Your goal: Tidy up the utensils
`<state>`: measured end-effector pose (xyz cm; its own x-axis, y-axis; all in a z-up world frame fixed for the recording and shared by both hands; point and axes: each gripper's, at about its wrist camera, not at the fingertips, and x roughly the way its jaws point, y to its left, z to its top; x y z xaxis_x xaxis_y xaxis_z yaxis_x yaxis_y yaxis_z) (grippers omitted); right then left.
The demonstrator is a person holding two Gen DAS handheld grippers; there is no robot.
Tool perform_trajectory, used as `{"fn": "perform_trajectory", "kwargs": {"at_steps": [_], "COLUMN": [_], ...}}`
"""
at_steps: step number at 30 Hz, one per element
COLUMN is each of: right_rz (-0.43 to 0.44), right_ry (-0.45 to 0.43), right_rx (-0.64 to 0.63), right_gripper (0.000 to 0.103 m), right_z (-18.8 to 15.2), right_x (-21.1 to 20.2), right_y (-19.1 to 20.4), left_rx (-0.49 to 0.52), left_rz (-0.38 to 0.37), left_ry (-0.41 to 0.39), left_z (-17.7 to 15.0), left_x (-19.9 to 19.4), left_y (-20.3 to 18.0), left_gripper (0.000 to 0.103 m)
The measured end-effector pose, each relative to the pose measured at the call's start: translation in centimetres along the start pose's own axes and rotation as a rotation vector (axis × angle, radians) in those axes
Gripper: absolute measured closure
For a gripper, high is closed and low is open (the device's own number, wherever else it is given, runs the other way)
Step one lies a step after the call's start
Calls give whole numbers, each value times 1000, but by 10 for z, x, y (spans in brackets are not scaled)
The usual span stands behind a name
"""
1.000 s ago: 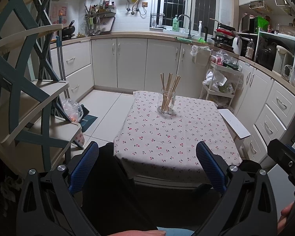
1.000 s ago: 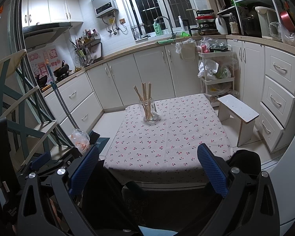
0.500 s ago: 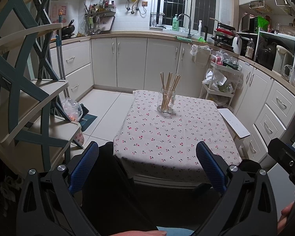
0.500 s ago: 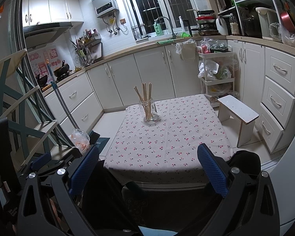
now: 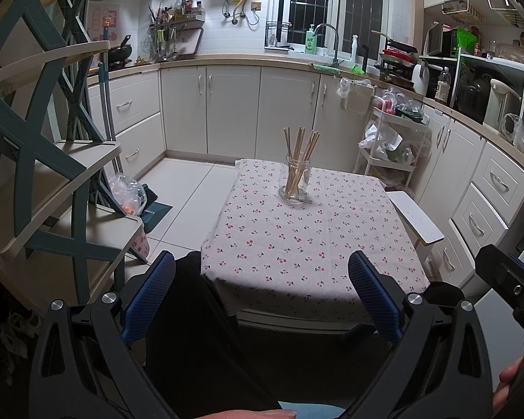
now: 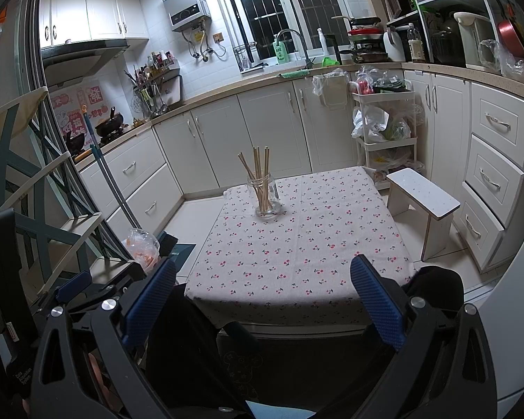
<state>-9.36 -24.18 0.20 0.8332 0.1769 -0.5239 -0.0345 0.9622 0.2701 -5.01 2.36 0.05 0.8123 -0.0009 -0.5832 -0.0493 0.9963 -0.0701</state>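
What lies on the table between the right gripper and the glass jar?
Only bare tablecloth lies between the right gripper and the glass jar; the right wrist view shows it.

Both wrist views low before the table (image 5: 311, 244), facing kitchenward.

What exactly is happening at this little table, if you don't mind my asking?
A person holds a two-finger gripper in each hand, facing a table with a cherry-print cloth. The left gripper and right gripper are both open, empty and short of the table's near edge. The only thing on the cloth is a glass jar with wooden chopsticks standing in it, towards the far side. Nothing is being handled yet.
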Motion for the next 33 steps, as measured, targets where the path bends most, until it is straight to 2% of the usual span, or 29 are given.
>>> {"fn": "perform_trajectory", "kwargs": {"at_steps": [29,33], "right_rz": [0,1], "right_ry": [0,0], "right_rx": [0,1], "right_gripper": [7,7], "right_z": [0,1], "right_x": [-1,0], "right_y": [0,-1], "left_rx": [-1,10], "left_rz": [8,28], "left_ry": [3,-65], "left_z": [-3,-6], "left_x": [0,-9], "left_y": [3,3], "left_gripper": [8,8]}}
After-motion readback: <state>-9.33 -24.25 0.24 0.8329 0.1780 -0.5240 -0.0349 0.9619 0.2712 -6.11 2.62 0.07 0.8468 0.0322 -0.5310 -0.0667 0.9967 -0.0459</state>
